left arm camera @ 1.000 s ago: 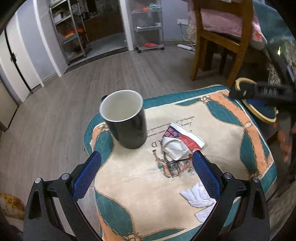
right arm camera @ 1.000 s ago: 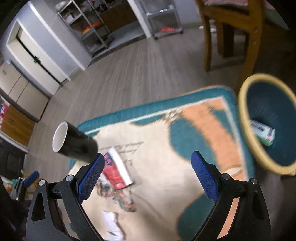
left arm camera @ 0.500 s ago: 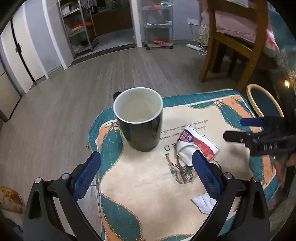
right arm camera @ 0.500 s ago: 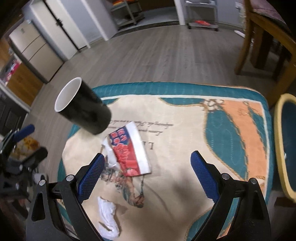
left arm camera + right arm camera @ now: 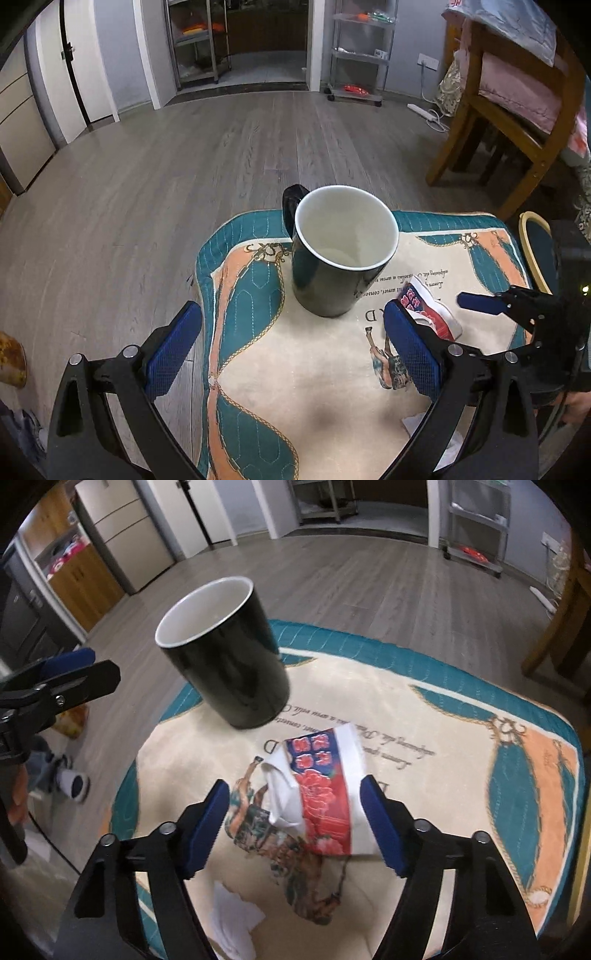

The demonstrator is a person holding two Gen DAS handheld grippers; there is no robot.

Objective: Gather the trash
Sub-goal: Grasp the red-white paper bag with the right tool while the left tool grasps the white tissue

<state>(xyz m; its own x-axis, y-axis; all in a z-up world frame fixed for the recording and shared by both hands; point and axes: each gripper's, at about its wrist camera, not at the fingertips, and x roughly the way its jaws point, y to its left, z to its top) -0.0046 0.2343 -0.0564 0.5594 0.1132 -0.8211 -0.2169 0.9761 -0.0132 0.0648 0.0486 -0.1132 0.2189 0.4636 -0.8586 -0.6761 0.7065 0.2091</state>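
Observation:
A crushed paper cup point(image 5: 321, 786), red, blue and white, lies on the patterned tablecloth point(image 5: 443, 794). My right gripper point(image 5: 295, 808) points down over it with the cup between its closing jaws. The right pad is at the cup's white edge and the left pad stands clear of it. The cup point(image 5: 428, 314) also shows beside the right finger of my left gripper point(image 5: 291, 325), which is open and faces the black mug point(image 5: 332, 280). A crumpled white tissue point(image 5: 232, 919) lies nearer the table's front edge.
The black mug point(image 5: 236, 679) stands just behind the crushed cup. A yellow-rimmed bin point(image 5: 528, 236) sits off the table's right side. Beyond it is a wooden chair point(image 5: 491, 122). Grey wood floor surrounds the small table.
My right gripper has swung left from the bin side to over the crushed cup, and its jaws have narrowed. My left gripper has shifted so that the mug sits between its fingers.

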